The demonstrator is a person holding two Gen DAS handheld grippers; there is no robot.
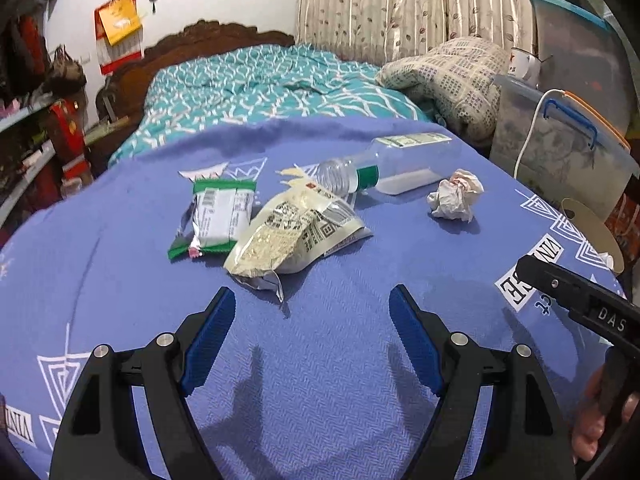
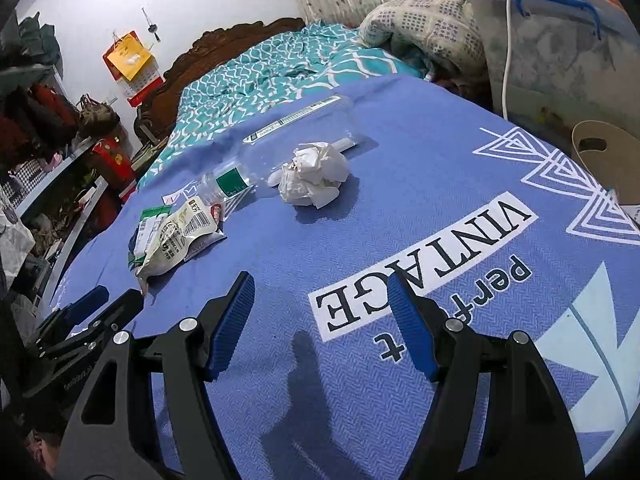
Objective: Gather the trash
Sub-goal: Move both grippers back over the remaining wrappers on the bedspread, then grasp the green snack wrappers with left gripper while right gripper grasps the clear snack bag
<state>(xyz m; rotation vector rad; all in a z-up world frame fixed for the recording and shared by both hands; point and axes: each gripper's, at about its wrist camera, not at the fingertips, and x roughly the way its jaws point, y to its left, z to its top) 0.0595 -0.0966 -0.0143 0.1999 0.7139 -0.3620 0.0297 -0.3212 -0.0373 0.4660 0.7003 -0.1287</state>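
We are seeing two wrappers [image 1: 216, 216] [image 1: 288, 236] lying side by side on the blanket [image 1: 320, 360], a bottle [image 1: 396, 168] lying behind them, and a crumpled paper ball [image 1: 456, 196] sitting right of the bottle.

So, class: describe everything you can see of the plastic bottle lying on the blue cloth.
The plastic bottle is clear, looks empty, and lies on its side on the blue cloth. It has a green band near the ribbed neck and a printed label strip along its body. Its neck end sits by the beige snack packet, and the crumpled paper ball lies close beside it. Neither pair of tongs touches it.
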